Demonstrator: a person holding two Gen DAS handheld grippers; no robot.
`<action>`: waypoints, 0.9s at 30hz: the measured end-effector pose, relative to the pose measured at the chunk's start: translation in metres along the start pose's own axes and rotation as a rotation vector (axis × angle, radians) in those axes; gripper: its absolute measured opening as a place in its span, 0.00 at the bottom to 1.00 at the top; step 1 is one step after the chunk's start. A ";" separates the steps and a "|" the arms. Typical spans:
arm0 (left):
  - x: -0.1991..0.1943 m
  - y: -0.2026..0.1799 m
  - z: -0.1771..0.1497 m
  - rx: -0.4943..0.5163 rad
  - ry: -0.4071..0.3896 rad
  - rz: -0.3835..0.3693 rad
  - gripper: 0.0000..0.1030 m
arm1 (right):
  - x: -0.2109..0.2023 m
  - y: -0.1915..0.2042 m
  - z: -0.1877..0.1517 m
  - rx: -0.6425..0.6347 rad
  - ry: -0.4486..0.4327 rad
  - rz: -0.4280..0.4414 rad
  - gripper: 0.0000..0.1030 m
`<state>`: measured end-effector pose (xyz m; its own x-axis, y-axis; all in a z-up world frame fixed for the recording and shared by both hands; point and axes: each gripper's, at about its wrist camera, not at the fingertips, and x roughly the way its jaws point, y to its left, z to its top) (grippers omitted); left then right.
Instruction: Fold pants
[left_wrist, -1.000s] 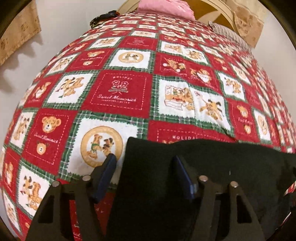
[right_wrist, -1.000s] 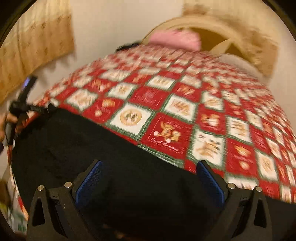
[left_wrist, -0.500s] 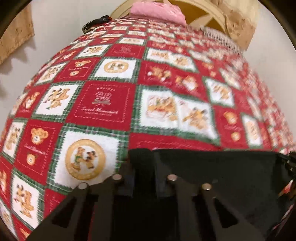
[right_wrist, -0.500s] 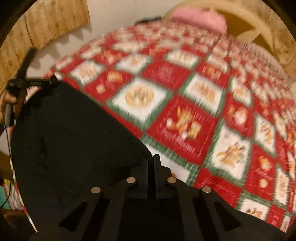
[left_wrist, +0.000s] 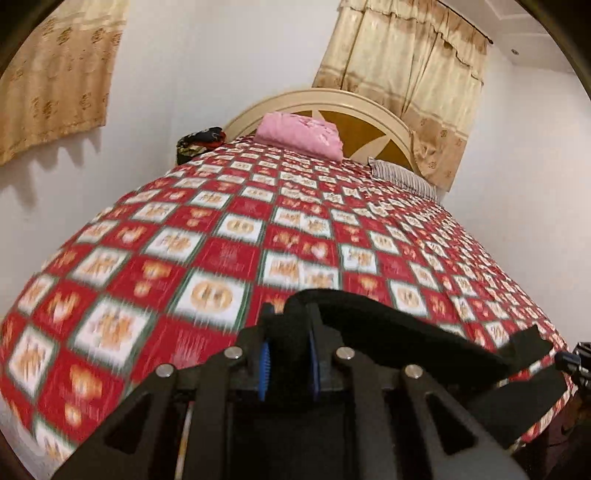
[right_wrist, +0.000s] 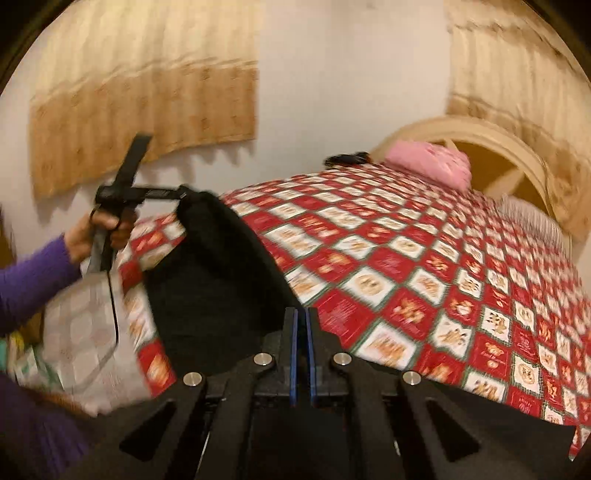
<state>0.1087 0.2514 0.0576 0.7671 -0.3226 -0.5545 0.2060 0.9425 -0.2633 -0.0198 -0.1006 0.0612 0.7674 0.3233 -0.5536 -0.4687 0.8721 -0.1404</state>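
left hand (right_wrist: 94, 230): mine, purple sleeve, wrapped round the handle of the left tool; seen from the right wrist view, raised so the cloth clears the bed
left gripper (left_wrist: 287, 354): pressed together on a bunched edge of the pants, black fabric squeezed between the blue pads (left_wrist: 263, 363); pinch near one corner so the edge hangs straight
pants (right_wrist: 218, 280): black, one end lifted off the quilt, stretched between my two tools; lower part drapes over the near edge of the bed; in the left view the held edge runs off right as a taut band (left_wrist: 406, 328)
why lifted: my guess, both corners up together so the top half can be carried over and laid on the rest, first fold
right gripper (right_wrist: 302, 360): pads nearly touching, thin dark gap only; cloth sits under and around the jaws, so I judge it pinches the other corner, though the fabric in the gap itself is hard to see
quilt (right_wrist: 424, 280): red/white/green patchwork, covers the bed, flat, free landing area ahead
pink pillow (left_wrist: 301, 134): at the headboard, well apart from the pants
striped pillow (left_wrist: 402, 177): right of pink one, also far off
blur: both views smeared, hands moving
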 end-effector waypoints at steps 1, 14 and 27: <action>-0.004 0.005 -0.017 -0.008 0.004 0.023 0.18 | 0.001 0.009 -0.008 -0.009 0.010 -0.003 0.04; -0.017 0.025 -0.100 -0.099 0.058 0.140 0.46 | 0.036 -0.035 -0.066 0.492 0.072 0.170 0.05; -0.064 0.000 -0.116 -0.012 0.066 0.222 0.62 | 0.072 -0.094 -0.005 0.434 0.034 0.149 0.80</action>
<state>-0.0112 0.2622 0.0011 0.7513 -0.1124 -0.6503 0.0284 0.9900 -0.1383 0.0772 -0.1614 0.0308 0.6873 0.4514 -0.5691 -0.3411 0.8923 0.2958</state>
